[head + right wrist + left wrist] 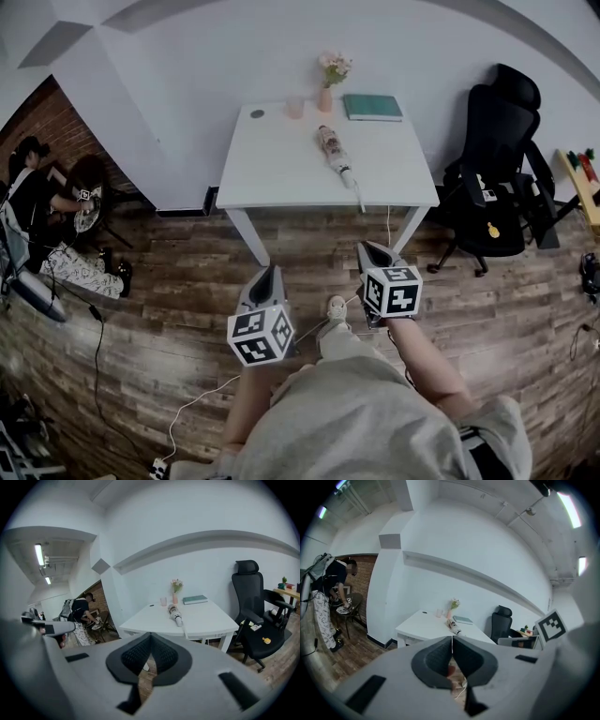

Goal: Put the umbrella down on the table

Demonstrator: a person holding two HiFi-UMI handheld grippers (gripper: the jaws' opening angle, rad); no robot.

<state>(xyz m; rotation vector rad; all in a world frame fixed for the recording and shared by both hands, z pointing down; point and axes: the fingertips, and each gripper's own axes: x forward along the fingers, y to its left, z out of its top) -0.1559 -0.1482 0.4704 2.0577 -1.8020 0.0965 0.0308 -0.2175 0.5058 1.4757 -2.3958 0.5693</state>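
A folded umbrella (337,155) with a patterned cover and a white handle lies on the white table (272,169), pointing toward the front right edge. It also shows in the left gripper view as the umbrella (455,628) and in the right gripper view as the umbrella (176,615). Both grippers hover over the wooden floor in front of the table, well short of it. My left gripper (270,273) is shut with nothing in it, its tips (452,638) meeting. My right gripper (369,249) is likewise shut and empty, jaws closed (150,635).
On the table's far edge stand a pink vase with flowers (325,92), a small cup (294,108) and a green book (372,107). A black office chair (497,178) is right of the table. A person (37,192) sits at far left. Cables (197,403) run over the floor.
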